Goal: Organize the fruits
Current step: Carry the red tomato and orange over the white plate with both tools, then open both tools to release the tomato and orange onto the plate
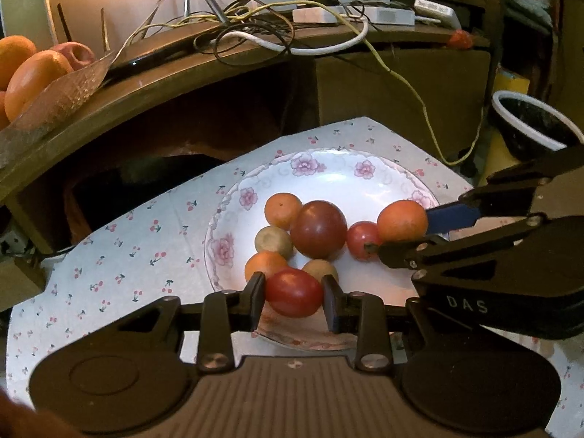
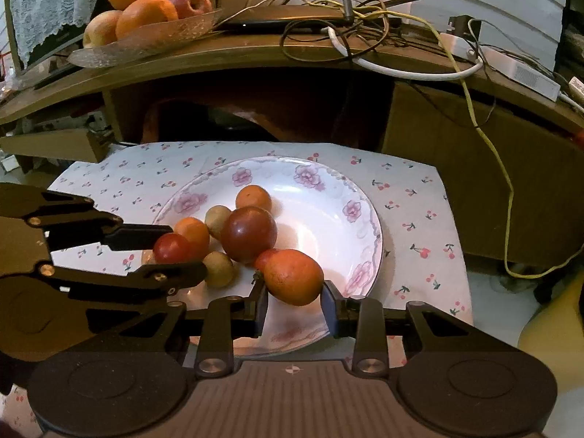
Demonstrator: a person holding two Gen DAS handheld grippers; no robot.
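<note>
Cherry-print cloth sits under the flowered plate [image 1: 387, 179]. The left gripper [image 1: 294, 294] pinches a red tomato [image 1: 294, 292]; the right gripper [image 2: 294, 286] hugs an orange fruit [image 2: 294, 277], maybe loosely. Round fruit could slip and roll off.

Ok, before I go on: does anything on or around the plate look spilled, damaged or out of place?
Nothing is spilled or broken. The fruits sit bunched on the near-left part of the flowered plate. The left gripper brackets a red tomato, the right gripper an orange fruit. The only mess is the tangle of cables on the shelf behind.
</note>
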